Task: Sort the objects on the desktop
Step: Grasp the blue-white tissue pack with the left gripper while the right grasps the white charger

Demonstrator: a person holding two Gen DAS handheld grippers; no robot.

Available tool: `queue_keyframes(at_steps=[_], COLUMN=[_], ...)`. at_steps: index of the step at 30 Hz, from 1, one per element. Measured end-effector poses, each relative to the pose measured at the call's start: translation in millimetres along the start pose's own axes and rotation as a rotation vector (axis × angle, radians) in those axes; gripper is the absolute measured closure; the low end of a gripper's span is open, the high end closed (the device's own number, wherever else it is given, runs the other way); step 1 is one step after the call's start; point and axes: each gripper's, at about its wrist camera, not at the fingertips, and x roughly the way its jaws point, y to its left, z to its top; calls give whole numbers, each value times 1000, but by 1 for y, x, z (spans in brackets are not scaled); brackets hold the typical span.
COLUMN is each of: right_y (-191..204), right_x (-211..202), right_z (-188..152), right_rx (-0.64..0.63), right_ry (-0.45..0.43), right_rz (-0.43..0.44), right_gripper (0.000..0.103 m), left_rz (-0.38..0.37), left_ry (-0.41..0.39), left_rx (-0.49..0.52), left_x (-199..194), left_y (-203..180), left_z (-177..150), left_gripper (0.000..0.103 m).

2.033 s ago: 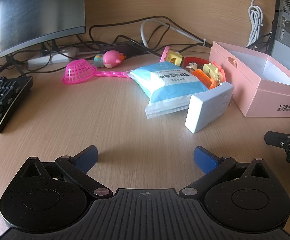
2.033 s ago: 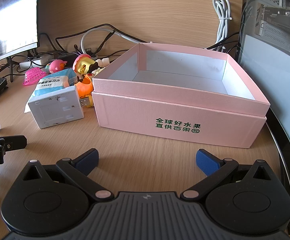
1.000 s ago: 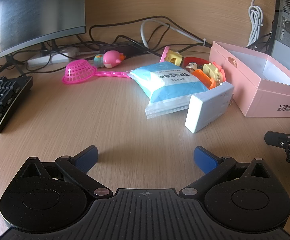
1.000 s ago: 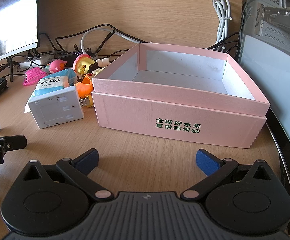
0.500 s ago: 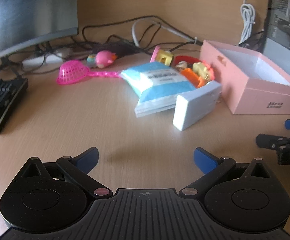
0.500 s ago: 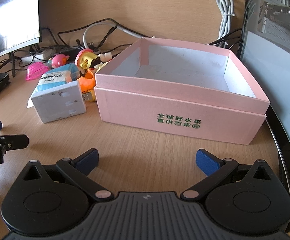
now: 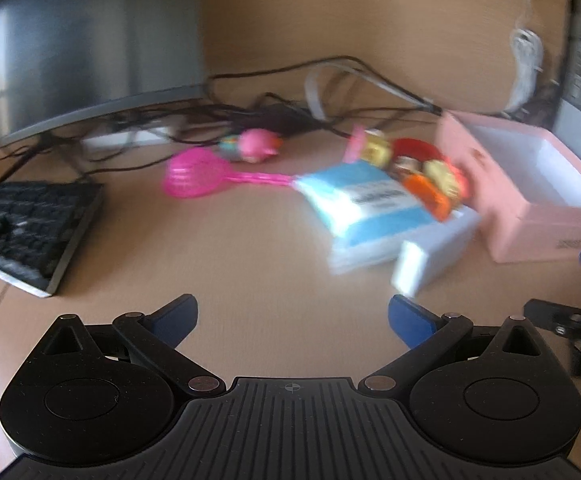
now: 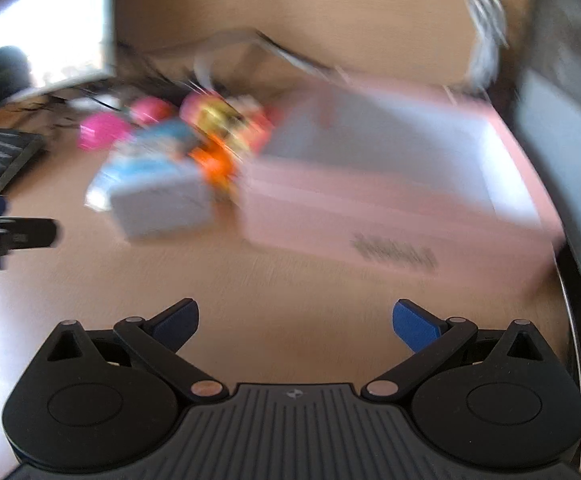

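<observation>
**A:** What lies on the tabletop (image 7: 250,248)?

**B:** Take the open pink box (image 7: 530,184) as the landmark. It stands on the wooden tabletop with nothing visible inside. Touching its left wall is a heap of small toys (image 7: 422,172), red, yellow and orange; both views are blurred, so I cannot tell them apart. Just left of the box's front corner a white rectangular block (image 7: 434,256) leans on a blue and white packet (image 7: 362,208). Further left of the box, a pink toy net (image 7: 198,176) lies flat, its handle pointing towards the packet. Behind the net sits a round pink toy (image 7: 256,146). Well to the left of the box is a black keyboard (image 7: 22,224), with a dark monitor (image 7: 70,56) and tangled cables (image 7: 250,114) behind.

**A:** And the grippers?

**B:** The left hand-held gripper (image 7: 290,316) is above bare tabletop, in front and to the left of the box. Its blue-tipped fingers (image 7: 174,316) are spread wide, holding nothing. The right hand-held gripper (image 8: 294,320) faces the box's front wall, where there is dark smeared print. Its jaws are also wide apart and empty. Each gripper shows at the edge of the other's view.
</observation>
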Motion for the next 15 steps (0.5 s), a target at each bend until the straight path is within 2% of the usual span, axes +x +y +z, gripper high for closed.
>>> queue_keyframes(at_steps=[3,6,9,12,15], right_y=[38,69,91,107,115], right_x=[-14,-6,23,63,100], right_z=[23,56,86,106,117], right_rx=[-152,-196,-183,-174,-128], right_ry=[-105,-131,-103,-74,30], right_rz=[84,163,187,126,105], right_gripper=[0,0,0,0,0], left_rz=[51,88,97,103,87], left_ry=[8,5,9,23,48], left_rx=[-72,-123,-144,-160,-166], left_x=[-8,-18,-27,-34,-36], left_y=[28,54,71,80,82], left_z=[-2,-10,-21,-33,-44], left_gripper=[0,0,0,0,0])
